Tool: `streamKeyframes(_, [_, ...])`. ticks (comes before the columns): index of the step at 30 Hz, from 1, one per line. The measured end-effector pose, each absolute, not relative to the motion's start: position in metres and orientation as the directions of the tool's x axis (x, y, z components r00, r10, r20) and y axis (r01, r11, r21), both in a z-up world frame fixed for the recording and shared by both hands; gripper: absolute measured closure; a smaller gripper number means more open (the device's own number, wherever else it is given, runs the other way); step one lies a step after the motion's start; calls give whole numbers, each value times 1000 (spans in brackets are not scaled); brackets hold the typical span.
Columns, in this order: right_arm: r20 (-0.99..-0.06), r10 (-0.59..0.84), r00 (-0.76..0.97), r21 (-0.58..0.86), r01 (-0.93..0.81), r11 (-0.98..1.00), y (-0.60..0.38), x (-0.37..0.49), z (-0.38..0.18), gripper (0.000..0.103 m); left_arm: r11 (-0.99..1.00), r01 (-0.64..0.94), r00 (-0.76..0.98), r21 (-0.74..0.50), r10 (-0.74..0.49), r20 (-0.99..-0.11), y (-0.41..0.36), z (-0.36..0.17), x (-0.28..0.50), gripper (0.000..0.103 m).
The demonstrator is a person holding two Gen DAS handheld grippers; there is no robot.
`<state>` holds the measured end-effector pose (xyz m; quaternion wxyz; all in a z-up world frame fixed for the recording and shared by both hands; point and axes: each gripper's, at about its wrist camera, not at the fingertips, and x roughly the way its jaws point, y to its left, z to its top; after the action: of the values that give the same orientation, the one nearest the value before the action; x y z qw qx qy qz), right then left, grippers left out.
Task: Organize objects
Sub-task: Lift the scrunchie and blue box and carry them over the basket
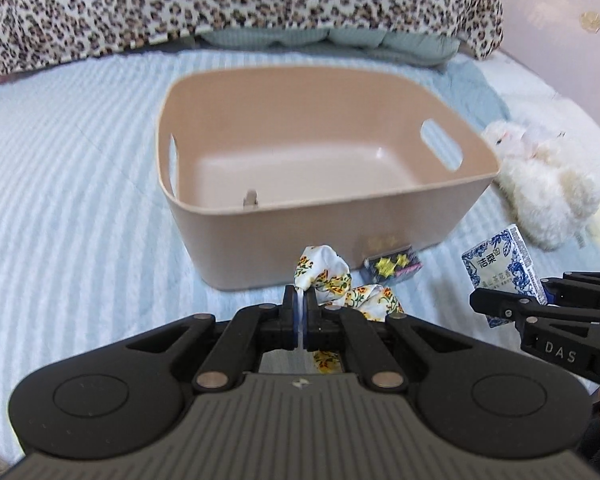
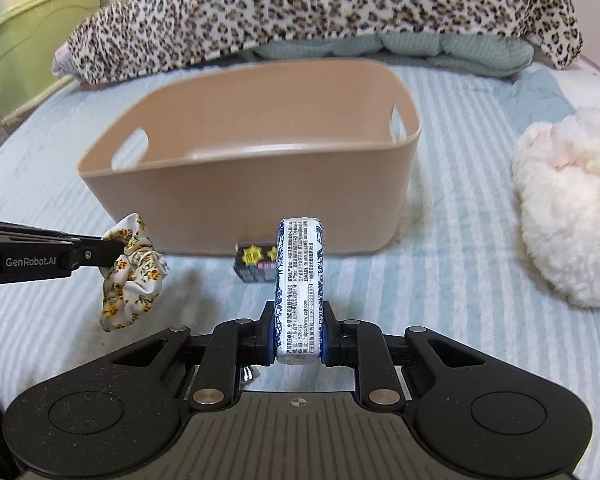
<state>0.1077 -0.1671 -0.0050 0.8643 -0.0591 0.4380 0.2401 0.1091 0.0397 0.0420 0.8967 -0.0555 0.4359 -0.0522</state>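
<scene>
Jaws clamped: our left gripper (image 1: 300, 304) on scrunchie (image 1: 328, 276), right gripper (image 2: 299, 320) on tissue pack (image 2: 300, 280). Bin (image 1: 292, 236) nearly empty; small box (image 1: 392, 268) lower centre and plush toy (image 1: 540, 184) left.

A bed (image 1: 68, 168) covered in a pale blue striped sheet fills both views. At the centre of the frame a beige plastic bin (image 1: 320, 216) with cut-out handles sits on it. A small black packet with yellow stars (image 1: 392, 269) lies touching the bin's near wall. At the right edge lies a white plush toy (image 2: 568, 208). Across the top, a leopard-print blanket (image 2: 320, 8) lies over a pale green quilt (image 2: 400, 50).
</scene>
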Motion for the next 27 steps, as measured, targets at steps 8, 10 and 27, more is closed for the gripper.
streamKeyframes(8, [-706, 409, 578, 118, -474, 873, -176, 108, 39, 85, 989, 48, 707, -142, -134, -694, 44, 86, 104, 101])
streamKeyframes(10, [-684, 418, 598, 114, -478, 871, -176, 110, 51, 85, 988, 47, 728, -144, -133, -673, 46, 96, 107, 101])
streamKeyframes(27, [-623, 416, 662, 88, -469, 879, -143, 195, 75, 85, 999, -19, 742, -42, -14, -670, 41, 94, 205, 101])
